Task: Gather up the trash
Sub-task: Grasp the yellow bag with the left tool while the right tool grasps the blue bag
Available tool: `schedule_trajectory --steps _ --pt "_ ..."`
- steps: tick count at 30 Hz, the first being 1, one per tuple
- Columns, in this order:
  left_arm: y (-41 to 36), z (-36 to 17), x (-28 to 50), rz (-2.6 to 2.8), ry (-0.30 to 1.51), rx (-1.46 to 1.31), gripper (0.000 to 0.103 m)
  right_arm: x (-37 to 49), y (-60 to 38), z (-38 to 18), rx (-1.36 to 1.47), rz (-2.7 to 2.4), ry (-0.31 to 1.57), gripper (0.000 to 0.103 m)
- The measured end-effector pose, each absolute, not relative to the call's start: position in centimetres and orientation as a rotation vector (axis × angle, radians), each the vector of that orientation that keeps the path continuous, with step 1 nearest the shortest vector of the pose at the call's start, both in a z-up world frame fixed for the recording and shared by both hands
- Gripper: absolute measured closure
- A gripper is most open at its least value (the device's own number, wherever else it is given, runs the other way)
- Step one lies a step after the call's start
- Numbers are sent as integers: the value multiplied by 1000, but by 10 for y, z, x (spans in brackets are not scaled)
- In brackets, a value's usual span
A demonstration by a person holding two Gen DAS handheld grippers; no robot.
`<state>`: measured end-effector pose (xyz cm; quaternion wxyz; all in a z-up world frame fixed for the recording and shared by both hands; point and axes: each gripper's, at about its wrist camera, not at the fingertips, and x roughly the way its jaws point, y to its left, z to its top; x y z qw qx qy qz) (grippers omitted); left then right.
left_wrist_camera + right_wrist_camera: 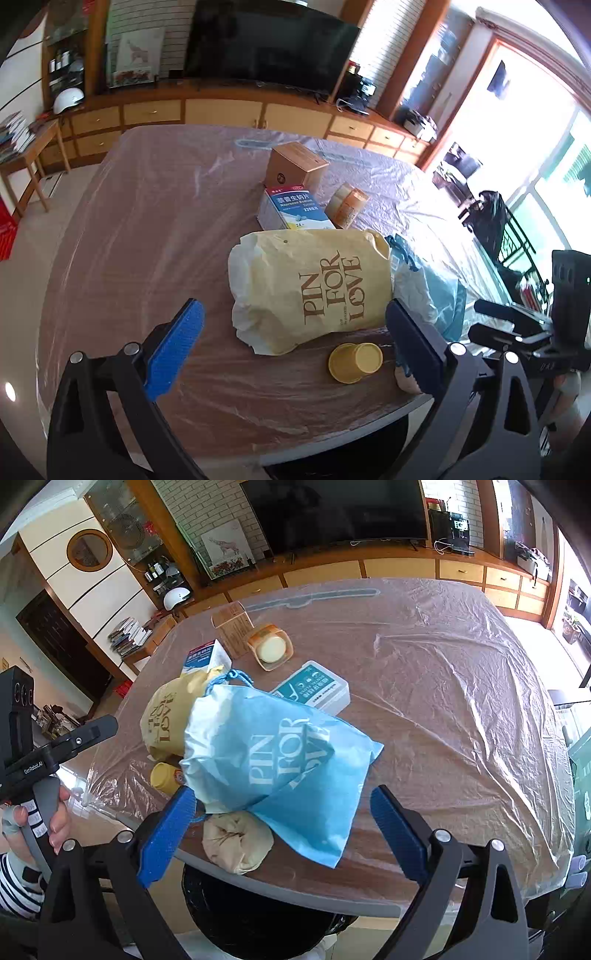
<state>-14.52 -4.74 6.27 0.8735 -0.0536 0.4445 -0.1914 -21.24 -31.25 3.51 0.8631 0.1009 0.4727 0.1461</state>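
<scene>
2 tongs hang over the near edge of the counter (461, 672), both angled down at it. On the right wrist view a hand (40, 819) with a striped sleeve grips the grey handle of the left tool at the frame's left edge.

Under the blue drawstring bag (273, 760) lies a crumpled beige wad (236, 840), partly covered, and what it is cannot be made out. The yellow paper cup (355, 362) lies on its side just before the yellow paper bag (314, 288); in the right view only a sliver of it shows. A dark round bin (258, 919) sits below the counter's edge, cut off by the tool's frame.

Left tongs (295, 350) are spread wide with nothing held; the yellow bag and cup lie on the counter beyond the blue pads. Right tongs (284, 834) are likewise spread, empty, with the blue bag and wad showing between them. Boxes (295, 166) stand farther back.
</scene>
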Motion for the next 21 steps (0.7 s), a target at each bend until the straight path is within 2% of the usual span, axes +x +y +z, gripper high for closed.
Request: schedule_trajectory --steps 8,21 --pt "-71 40 -135 -496 1007 80 4 -216 -294 37 -126 389 973 9" --pt "-86 15 -99 -442 1050 181 4 -165 -255 22 -297 419 976 9"
